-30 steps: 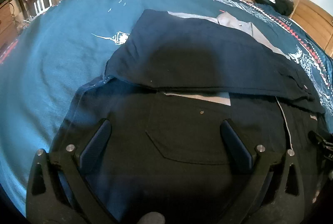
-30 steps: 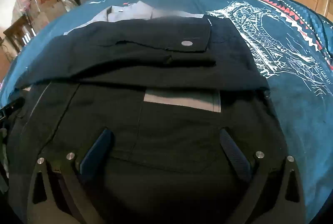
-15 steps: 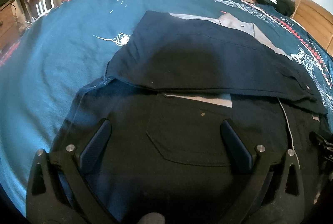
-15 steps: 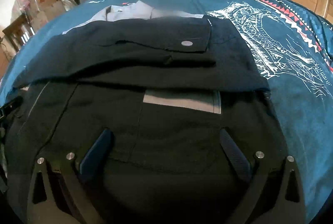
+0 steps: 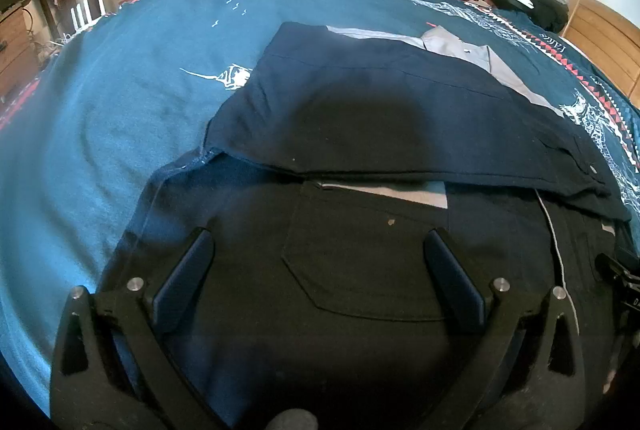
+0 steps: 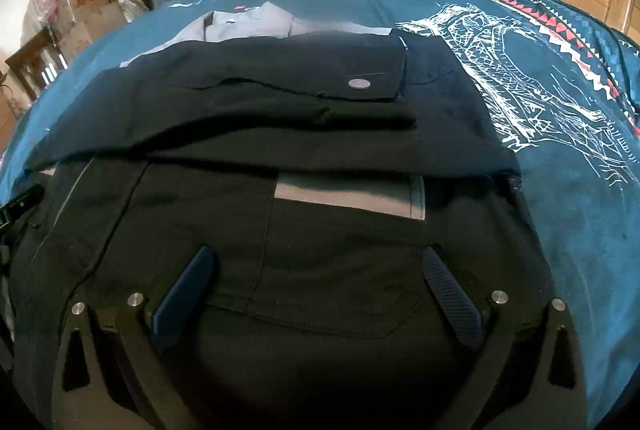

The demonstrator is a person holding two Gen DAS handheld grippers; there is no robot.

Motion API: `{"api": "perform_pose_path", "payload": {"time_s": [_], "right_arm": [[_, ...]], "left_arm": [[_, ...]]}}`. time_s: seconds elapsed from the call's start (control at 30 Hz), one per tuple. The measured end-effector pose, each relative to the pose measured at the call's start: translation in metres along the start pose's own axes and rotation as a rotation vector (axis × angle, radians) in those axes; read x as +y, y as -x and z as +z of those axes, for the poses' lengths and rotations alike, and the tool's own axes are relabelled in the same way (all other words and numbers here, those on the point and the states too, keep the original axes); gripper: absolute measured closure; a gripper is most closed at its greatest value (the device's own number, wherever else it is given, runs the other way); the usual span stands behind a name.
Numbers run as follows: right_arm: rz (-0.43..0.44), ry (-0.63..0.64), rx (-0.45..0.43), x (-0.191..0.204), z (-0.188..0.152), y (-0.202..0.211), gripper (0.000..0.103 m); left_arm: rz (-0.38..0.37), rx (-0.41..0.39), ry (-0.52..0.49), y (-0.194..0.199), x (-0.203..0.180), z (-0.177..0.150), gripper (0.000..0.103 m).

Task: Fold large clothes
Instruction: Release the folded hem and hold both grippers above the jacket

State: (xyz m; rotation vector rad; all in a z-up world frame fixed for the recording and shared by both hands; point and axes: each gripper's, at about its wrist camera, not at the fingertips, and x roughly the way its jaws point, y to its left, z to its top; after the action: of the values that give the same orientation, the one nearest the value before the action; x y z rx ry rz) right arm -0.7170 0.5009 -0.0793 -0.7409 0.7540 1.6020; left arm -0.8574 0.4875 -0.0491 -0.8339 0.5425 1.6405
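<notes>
The dark jacket [image 5: 400, 134] is lying spread on a teal bedspread [image 5: 100, 134], its sleeves already folded across the chest and a grey collar [image 5: 460, 44] showing at the far end. It is looking like thick, soft work cloth: fairly heavy, limp and not slippery, so it is probably best taken at the near hem corners. The left gripper [image 5: 318, 256] is hovering over the near left pocket [image 5: 360, 262], jaws spread wide and holding nothing. The right gripper [image 6: 320, 272] is hanging likewise over the near right half, wide and empty, close above the cloth.
</notes>
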Motion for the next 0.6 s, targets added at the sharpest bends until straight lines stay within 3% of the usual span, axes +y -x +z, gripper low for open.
{"api": "perform_pose_path", "payload": {"time_s": [0.6], "right_arm": [[-0.004,-0.003,0.0,0.0,0.0,-0.0006,0.0]], "left_arm": [[0.001,0.0,-0.002,-0.0002,-0.0009,-0.0002,0.0]]}}
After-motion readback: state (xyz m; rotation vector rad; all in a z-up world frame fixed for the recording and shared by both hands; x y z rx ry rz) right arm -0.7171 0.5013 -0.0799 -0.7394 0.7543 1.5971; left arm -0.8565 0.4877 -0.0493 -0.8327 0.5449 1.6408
